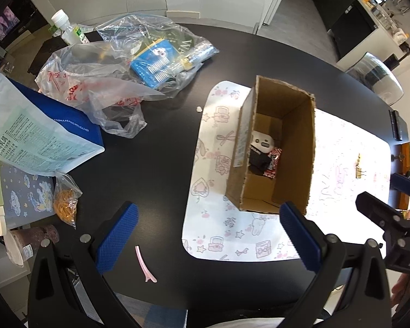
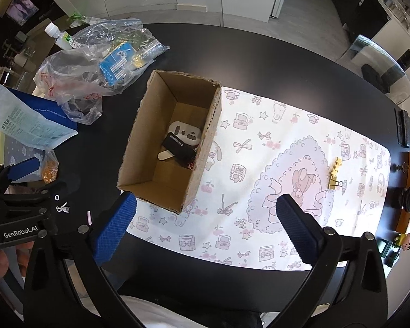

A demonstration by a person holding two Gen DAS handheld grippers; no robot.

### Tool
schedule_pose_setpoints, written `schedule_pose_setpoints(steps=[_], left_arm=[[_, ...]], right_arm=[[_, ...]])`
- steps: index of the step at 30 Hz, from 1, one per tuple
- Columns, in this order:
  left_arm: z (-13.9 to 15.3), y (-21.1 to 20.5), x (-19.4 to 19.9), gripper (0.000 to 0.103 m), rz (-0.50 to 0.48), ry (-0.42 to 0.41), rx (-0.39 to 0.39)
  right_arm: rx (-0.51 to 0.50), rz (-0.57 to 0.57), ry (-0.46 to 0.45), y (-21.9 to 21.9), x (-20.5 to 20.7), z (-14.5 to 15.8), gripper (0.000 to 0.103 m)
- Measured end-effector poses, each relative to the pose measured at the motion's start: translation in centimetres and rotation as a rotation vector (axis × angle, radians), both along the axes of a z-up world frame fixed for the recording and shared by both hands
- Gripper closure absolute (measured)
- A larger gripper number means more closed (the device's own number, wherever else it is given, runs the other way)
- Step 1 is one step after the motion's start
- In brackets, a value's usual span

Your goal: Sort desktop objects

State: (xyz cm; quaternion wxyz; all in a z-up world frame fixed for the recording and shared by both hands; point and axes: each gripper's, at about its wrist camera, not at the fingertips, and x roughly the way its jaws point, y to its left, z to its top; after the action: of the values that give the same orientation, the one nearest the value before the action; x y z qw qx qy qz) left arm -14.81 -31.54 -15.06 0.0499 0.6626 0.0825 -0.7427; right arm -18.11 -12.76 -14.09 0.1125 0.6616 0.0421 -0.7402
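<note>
The left gripper [image 1: 209, 236] hovers above the black tabletop [image 1: 161, 164] with its blue fingers [image 1: 117, 242] spread wide and nothing between them. A pink hair clip [image 1: 145, 265] lies flat on the tabletop just beyond the left finger's inner edge, inside the gap but nearer that finger, touching neither. The box [image 1: 276, 147], open at the top, stands on the patterned mat [image 1: 221, 227]; its near corner sits just ahead of the right fingertip. Inside it lie a white piece, a black item and a red-printed wrapper.

The right gripper [image 2: 205, 227] is likewise released, its fingers [image 2: 298, 232] wide apart over the mat [image 2: 259, 164]. From this view the box [image 2: 172, 142] stands ahead of the left finger, its near corner close above that fingertip. A gold binder clip [image 2: 334, 175] lies on the mat, ahead of and to the right of the right finger, well apart from it. The hair clip [image 2: 89, 217] shows as a small pink sliver left of the left finger.

Across the tabletop to the left lie crumpled plastic bags [image 1: 101, 82], a blue packet [image 1: 157, 65] inside one, a bottle [image 1: 68, 28], a printed pouch [image 1: 30, 136] and a bag of rubber bands [image 1: 65, 205].
</note>
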Motion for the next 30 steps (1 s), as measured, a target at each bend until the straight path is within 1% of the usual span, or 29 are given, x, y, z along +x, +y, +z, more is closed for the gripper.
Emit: schedule_pose_setpoints(steps=[8,13,16,21,26,30], left_arm=[[0.6,6.2,-0.7,0.000,-0.013,0.008,-0.030],[1.1,11.2,-1.2,0.000,-0.005,0.011,-0.032],[1.4,15.2,-1.4,0.000,-0.014,0.018,-0.033],[1.7,22.3,-1.8,0.000,-0.030,0.024,-0.014],[1.2,29.6,-2.1,0.000,-0.063,0.021,0.009],[1.1,33.7,-2.6,0.000,-0.083,0.016,0.019]], right_arm=[[-0.003,-0.036,0.000,6.8,-0.4,-0.3,0.000],[-0.004,-0.053,0.009,12.5,-0.6,-0.1,0.000],[-0.003,-0.062,0.011,16.5,-0.7,0.2,0.000],[0.008,-0.074,0.014,23.7,-1.0,0.6,0.000],[0.027,-0.105,0.020,31.4,-1.3,0.8,0.000],[0.038,-0.131,0.013,36.1,-1.2,0.6,0.000]])
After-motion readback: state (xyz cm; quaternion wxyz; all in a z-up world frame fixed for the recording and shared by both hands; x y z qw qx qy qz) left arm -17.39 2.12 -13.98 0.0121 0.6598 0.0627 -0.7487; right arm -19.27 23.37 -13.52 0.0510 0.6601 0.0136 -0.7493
